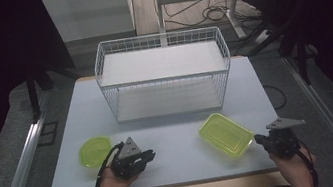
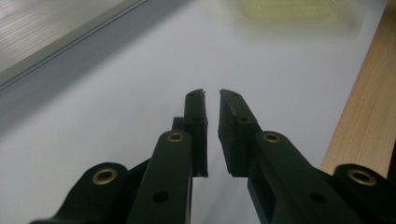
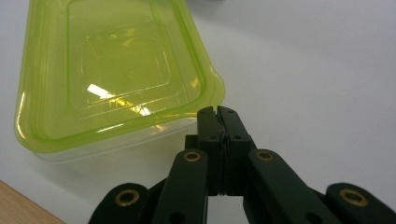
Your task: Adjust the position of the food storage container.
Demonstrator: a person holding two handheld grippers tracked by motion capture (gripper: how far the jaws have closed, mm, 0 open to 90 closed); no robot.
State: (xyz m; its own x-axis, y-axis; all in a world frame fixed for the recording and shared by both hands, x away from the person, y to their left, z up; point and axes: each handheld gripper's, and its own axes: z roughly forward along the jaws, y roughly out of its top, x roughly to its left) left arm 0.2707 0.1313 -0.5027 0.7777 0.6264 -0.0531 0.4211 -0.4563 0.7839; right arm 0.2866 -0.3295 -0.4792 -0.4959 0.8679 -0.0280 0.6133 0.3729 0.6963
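Observation:
A yellow-green rectangular container (image 1: 225,134) lies open side up on the white table (image 1: 176,168), right of centre. In the right gripper view the container (image 3: 116,70) is close, and my right gripper (image 3: 217,111) is shut with its pads together, its tips just beside the container's near corner rim. In the high view the right gripper (image 1: 257,138) sits just right of the container. A smaller yellow-green dish (image 1: 95,150) lies at the left. Beside it, my left gripper (image 1: 151,154) points right; its jaws (image 2: 212,95) stand a narrow gap apart with nothing between them.
A white wire basket (image 1: 164,73) with two shelves stands at the back middle of the table. A wooden edge (image 2: 369,116) borders the table's near side. Metal rails (image 1: 20,172) run along the floor on both sides.

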